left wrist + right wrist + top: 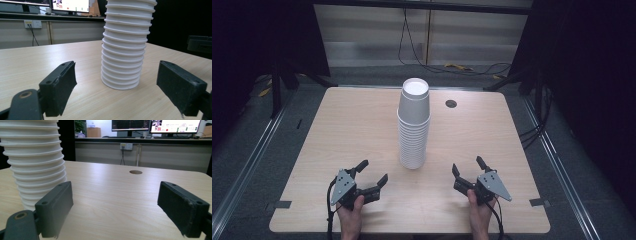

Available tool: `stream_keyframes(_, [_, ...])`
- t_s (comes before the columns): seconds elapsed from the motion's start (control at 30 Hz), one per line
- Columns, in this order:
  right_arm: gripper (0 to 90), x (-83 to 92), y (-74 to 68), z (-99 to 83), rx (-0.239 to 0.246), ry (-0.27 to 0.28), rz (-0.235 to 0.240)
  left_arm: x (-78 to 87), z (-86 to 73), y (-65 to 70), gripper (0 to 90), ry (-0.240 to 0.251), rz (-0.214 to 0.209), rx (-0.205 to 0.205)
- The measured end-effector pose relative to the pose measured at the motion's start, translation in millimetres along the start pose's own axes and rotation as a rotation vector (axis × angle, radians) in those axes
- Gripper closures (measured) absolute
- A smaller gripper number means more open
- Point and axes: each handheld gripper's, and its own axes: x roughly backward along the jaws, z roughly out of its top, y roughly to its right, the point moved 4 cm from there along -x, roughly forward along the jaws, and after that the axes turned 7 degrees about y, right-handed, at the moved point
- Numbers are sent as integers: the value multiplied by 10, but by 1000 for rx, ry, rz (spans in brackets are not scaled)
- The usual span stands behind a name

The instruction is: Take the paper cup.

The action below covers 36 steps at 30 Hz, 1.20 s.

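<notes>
A tall stack of white paper cups [414,125] stands upside down in the middle of the wooden table [342,130]. My left gripper [373,171] rests near the front edge, left of the stack, jaws open and holding nothing. My right gripper [467,165] sits right of the stack, also open and holding nothing. In the left gripper view the cup stack [125,45] rises just beyond the left gripper [125,87], between its jaws. In the right gripper view the cup stack [35,162] stands at the left, behind the left jaw of the right gripper [117,207].
A round cable hole [451,104] lies in the tabletop at the back right of the stack. Black stands and cables [452,65] lie on the floor behind the table. Monitors [155,126] sit on a far desk.
</notes>
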Motion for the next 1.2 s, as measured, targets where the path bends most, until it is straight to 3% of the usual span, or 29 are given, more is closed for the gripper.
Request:
stream_keyframes(0.17, [128, 5, 7, -1, -8, -27, 9, -6, 0, 1, 157, -4, -4, 0])
stream_keyframes(0.2, [127, 16, -1, -1, -16, -14, 52, -8, -2, 9, 158, -8, -2, 1])
stream_keyframes(0.37, [127, 4, -7, -2, -22, -41, 81, -8, -1, 1, 158, -10, -2, -6])
stream_keyframes(0.5, [137, -10, -11, 5, -53, -78, 117, -10, -1, 3, 158, -14, -5, -11])
stream_keyframes(0.53, [143, -14, -34, 25, -68, -79, 156, -26, -3, 1, 158, -25, -11, 4])
stream_keyframes(0.63, [145, -33, -67, 68, -58, -75, 178, -30, -3, -10, 158, -36, 5, -1])
stream_keyframes(0.83, [150, -50, -114, 205, -31, -65, 219, -45, -7, 19, 158, -50, -23, -13])
stream_keyframes(1.0, [150, -55, -142, 282, -39, -54, 243, -36, -5, 22, 158, -41, -48, -16])
stream_keyframes(1.2, [194, -77, -202, 410, -56, -56, 303, -32, -6, 27, 158, -39, -65, -11])
